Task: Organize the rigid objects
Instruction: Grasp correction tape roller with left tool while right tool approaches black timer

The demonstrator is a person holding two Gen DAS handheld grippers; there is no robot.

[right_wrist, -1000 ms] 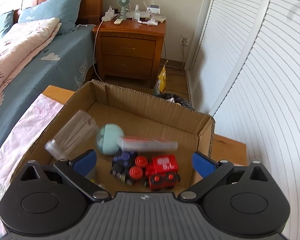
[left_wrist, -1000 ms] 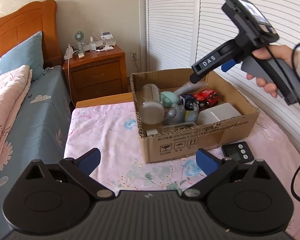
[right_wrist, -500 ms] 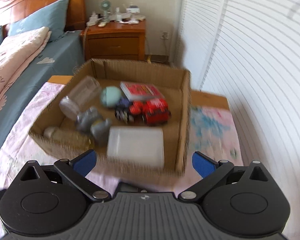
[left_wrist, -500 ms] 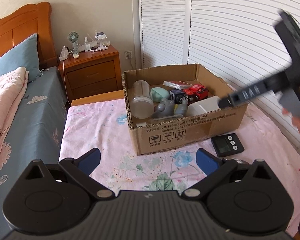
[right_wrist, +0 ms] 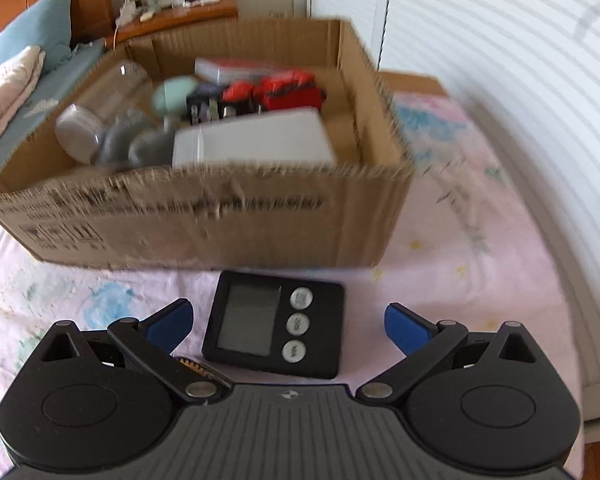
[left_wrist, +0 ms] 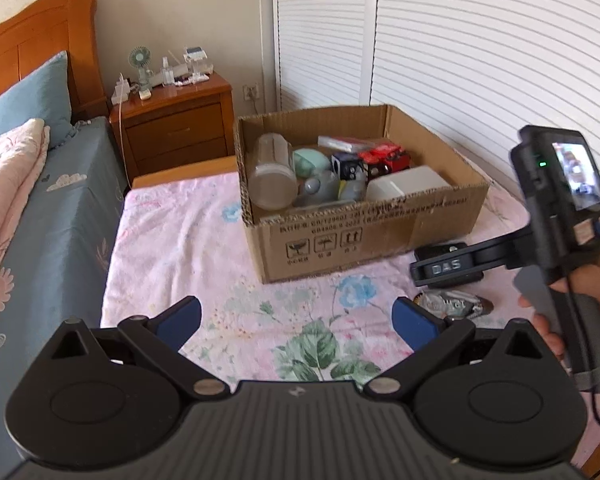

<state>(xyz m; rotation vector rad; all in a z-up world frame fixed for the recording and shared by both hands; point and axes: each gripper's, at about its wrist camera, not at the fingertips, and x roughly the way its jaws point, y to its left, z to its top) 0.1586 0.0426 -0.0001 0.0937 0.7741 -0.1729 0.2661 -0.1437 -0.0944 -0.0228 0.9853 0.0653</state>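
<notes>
A cardboard box (left_wrist: 372, 236) (right_wrist: 204, 220) stands on the pink floral cloth and holds several things: a clear jar (left_wrist: 272, 172), a white container (right_wrist: 252, 140), a red toy train (right_wrist: 288, 88). A black digital timer (right_wrist: 274, 330) lies on the cloth in front of the box, between the fingers of my open right gripper (right_wrist: 286, 326), which hovers over it. In the left wrist view the right gripper (left_wrist: 446, 268) covers the timer. A shiny wrapped packet (left_wrist: 454, 304) lies near it. My left gripper (left_wrist: 298, 322) is open and empty, nearer than the box.
A bed with blue and pink bedding (left_wrist: 28, 200) runs along the left. A wooden nightstand (left_wrist: 176, 120) with a small fan stands behind. White louvred doors (left_wrist: 460, 60) close the right side. The table's right edge (right_wrist: 580, 380) is near.
My right gripper has pulled back out of the box and come down in front of it, over the timer. The left gripper has drawn back slightly.
</notes>
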